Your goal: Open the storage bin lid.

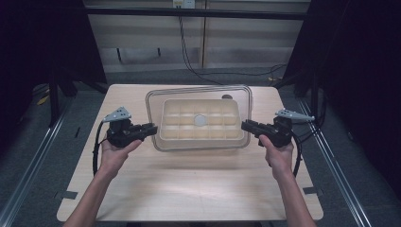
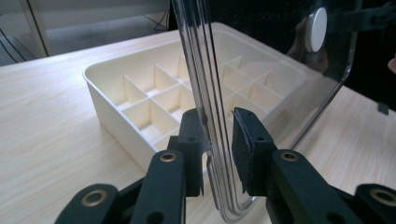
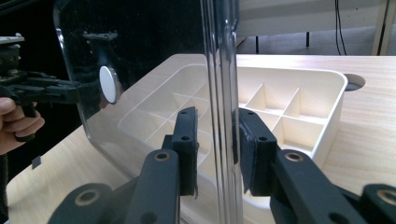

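From above, the cream tray [image 1: 198,120] sits mid-table [image 1: 189,189], and the clear lid [image 1: 153,101] is over it, its outline reaching past the tray on every side. The left gripper [image 1: 152,128] comes in at the tray's left end, the right gripper [image 1: 245,125] at its right end, each meeting the lid's edge. A white knob [image 1: 200,120] marks the lid's middle, above the tray's grid of cells.

Now the left gripper view: the jaws of the left gripper [image 2: 219,140] are drawn in narrow around the lid's rim [image 2: 210,93], which stands edge-on between the pads. Beyond the rim lies the tray [image 2: 140,93], divided cells showing, clearly below the lid. The knob [image 2: 317,29] shows far up the pane.

Right gripper view, same story: the right gripper [image 3: 217,140] is pinched close on the rim [image 3: 222,70], the tray [image 3: 303,93] beyond and lower, the knob [image 3: 109,84] on the pane, and the other hand [image 3: 16,123] across the tray with its gripper.

The risk, as I read it: smooth plastic, thin rim, two small pinches. If one hand runs ahead of the other, the lid could twist and slip from a pad, dropping an end onto the tray. Squeeze harder and the rim may flex or pop out.
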